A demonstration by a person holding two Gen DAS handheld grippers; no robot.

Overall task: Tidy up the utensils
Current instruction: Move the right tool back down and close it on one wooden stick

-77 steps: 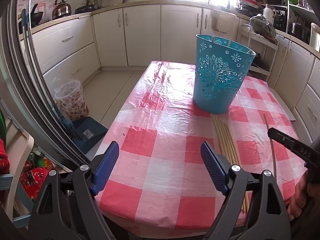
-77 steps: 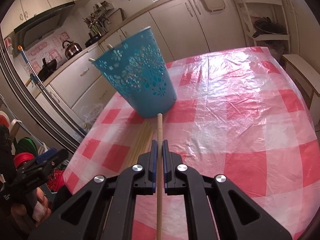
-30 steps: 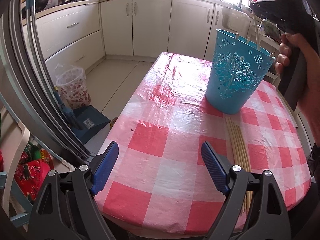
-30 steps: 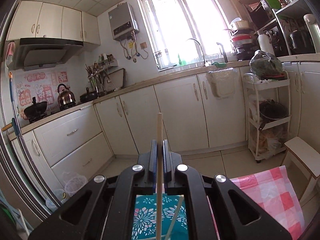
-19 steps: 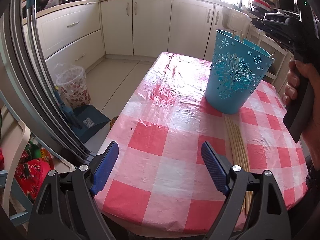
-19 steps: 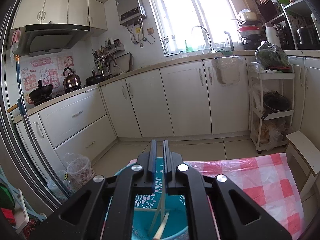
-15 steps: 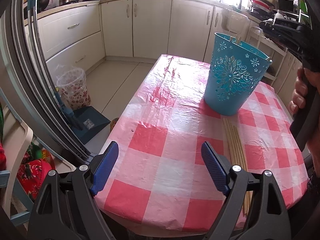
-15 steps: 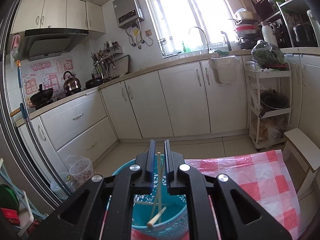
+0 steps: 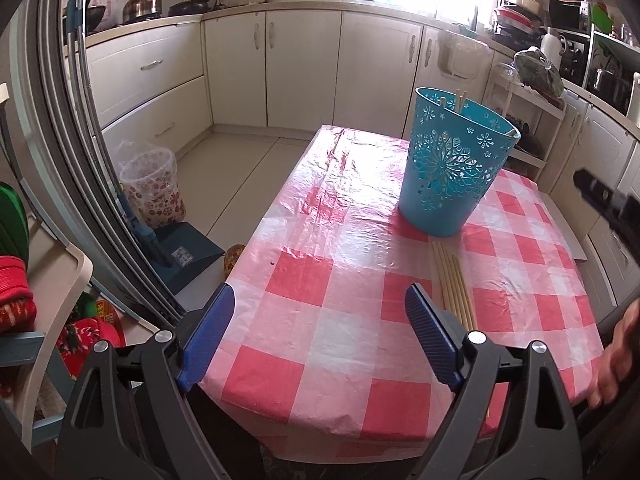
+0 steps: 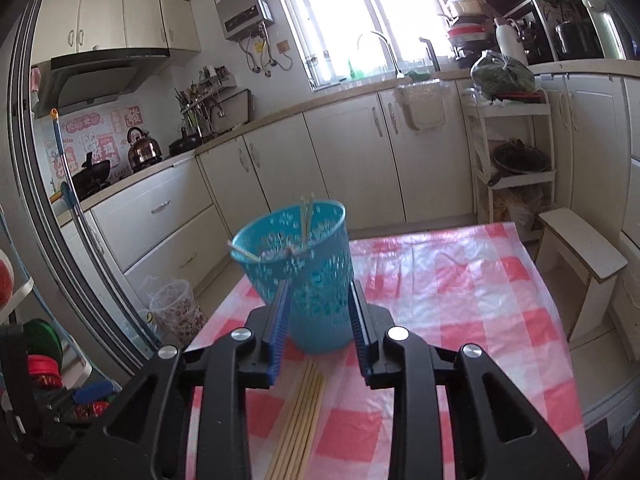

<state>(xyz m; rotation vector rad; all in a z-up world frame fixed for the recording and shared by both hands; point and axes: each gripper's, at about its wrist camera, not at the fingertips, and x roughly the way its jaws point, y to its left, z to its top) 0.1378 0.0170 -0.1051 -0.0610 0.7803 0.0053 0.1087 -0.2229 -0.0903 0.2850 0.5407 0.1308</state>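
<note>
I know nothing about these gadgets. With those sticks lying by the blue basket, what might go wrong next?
1. The chopsticks lie packed side by side, so the right gripper, its jaws opening and empty, may pinch several or scatter them.
2. The blue basket stands right behind them; a low reach could knock it over.
3. The shiny tablecloth looks slippery, so nudged sticks may roll away.

I see cream base cabinets point(image 10: 348, 160) along the walls, a sunlit window point(image 10: 360, 20) at 12 o'clock, a range hood point(image 10: 100, 76) at 10 o'clock, a white shelf rack point(image 10: 516, 152) at 2 o'clock, and beige floor tiles point(image 9: 240, 168).
</note>
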